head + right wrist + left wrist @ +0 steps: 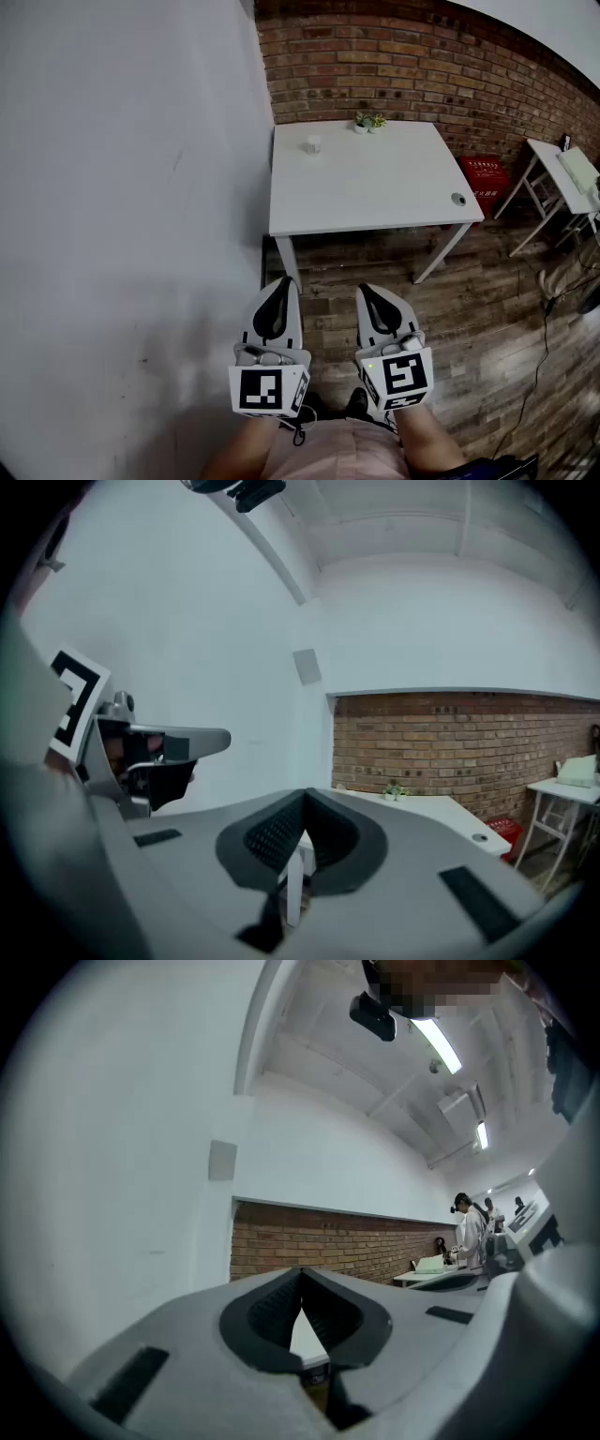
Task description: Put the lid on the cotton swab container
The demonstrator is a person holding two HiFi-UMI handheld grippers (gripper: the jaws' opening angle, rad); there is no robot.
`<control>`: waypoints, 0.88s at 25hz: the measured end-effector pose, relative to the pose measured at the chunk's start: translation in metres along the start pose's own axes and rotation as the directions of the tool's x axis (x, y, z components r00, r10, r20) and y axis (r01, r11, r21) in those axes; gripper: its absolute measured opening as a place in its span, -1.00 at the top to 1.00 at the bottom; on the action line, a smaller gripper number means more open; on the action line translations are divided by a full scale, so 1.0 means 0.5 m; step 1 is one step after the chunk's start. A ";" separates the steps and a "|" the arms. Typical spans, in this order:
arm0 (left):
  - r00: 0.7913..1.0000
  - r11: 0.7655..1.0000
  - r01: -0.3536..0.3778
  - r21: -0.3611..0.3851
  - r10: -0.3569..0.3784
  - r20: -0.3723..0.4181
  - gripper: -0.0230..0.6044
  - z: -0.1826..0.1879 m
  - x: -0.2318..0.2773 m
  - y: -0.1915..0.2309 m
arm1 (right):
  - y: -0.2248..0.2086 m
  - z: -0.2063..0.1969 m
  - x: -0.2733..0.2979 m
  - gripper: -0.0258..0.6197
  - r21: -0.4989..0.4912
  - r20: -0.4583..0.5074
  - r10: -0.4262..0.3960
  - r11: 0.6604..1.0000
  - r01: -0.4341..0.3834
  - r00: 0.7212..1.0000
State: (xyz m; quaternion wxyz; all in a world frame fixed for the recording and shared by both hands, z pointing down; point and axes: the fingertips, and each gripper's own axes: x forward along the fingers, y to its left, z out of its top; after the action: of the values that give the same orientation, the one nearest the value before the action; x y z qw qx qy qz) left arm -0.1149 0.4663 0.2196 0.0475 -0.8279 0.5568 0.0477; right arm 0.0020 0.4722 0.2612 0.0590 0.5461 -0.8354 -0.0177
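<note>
A small white container [312,143] stands near the back left of the white table [375,202], far ahead of me. A small round grey disc [457,199] lies near the table's right front corner; I cannot tell what it is. My left gripper [284,280] and right gripper [369,289] are held side by side close to my body, well short of the table, over the wooden floor. Both are shut with nothing between the jaws, as the left gripper [300,1277] and right gripper [305,801] show in their own views.
A small potted plant [368,122] sits at the table's back edge by the brick wall [422,66]. A red crate [483,177] and a white side table [562,178] stand to the right. A white wall [122,187] runs along the left. A person [469,1232] stands far off.
</note>
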 end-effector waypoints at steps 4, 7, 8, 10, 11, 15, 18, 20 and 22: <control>1.000 1.000 0.003 -0.004 -0.003 -0.006 0.92 -0.007 0.000 -0.001 | 0.000 -0.010 0.001 0.91 0.001 -0.014 -0.004 1.000 0.004 1.000; 1.000 1.000 -0.004 -0.013 0.004 -0.013 0.92 -0.012 0.000 0.012 | -0.001 -0.005 0.006 0.91 0.016 0.006 -0.020 1.000 0.020 1.000; 1.000 1.000 -0.004 -0.019 0.004 -0.013 0.92 -0.013 0.001 0.016 | 0.001 -0.003 0.007 0.90 0.027 0.014 -0.018 0.999 0.017 1.000; 1.000 0.999 0.007 -0.033 -0.007 -0.012 0.58 -0.014 0.004 0.021 | 0.007 -0.002 0.015 0.48 0.041 0.010 0.001 0.999 -0.001 1.000; 1.000 0.999 0.014 -0.040 -0.015 -0.010 0.43 -0.014 0.007 0.024 | 0.009 -0.001 0.019 0.43 0.042 0.007 0.003 0.999 -0.003 1.000; 0.999 0.998 0.035 -0.045 -0.035 -0.006 0.42 -0.017 0.014 0.040 | 0.017 -0.002 0.030 0.44 0.023 0.000 -0.026 0.999 0.026 1.000; 0.999 0.997 0.045 -0.055 -0.046 -0.012 0.44 -0.030 0.015 0.052 | 0.015 -0.009 0.032 0.46 0.020 -0.006 -0.050 0.999 0.050 0.999; 0.999 0.997 0.048 -0.063 -0.049 -0.016 0.45 -0.040 0.021 0.058 | 0.007 -0.018 0.036 0.48 0.023 -0.015 -0.061 0.998 0.062 0.998; 0.998 0.997 0.051 -0.062 -0.053 -0.024 0.48 -0.049 0.031 0.058 | -0.005 -0.031 0.042 0.50 0.029 -0.026 -0.068 0.997 0.068 0.997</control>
State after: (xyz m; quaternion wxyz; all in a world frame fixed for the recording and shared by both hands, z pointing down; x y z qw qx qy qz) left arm -0.1354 0.4377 0.2413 0.0162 -0.8438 0.5338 0.0530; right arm -0.0024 0.4524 0.2778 0.0606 0.5752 -0.8158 -0.0005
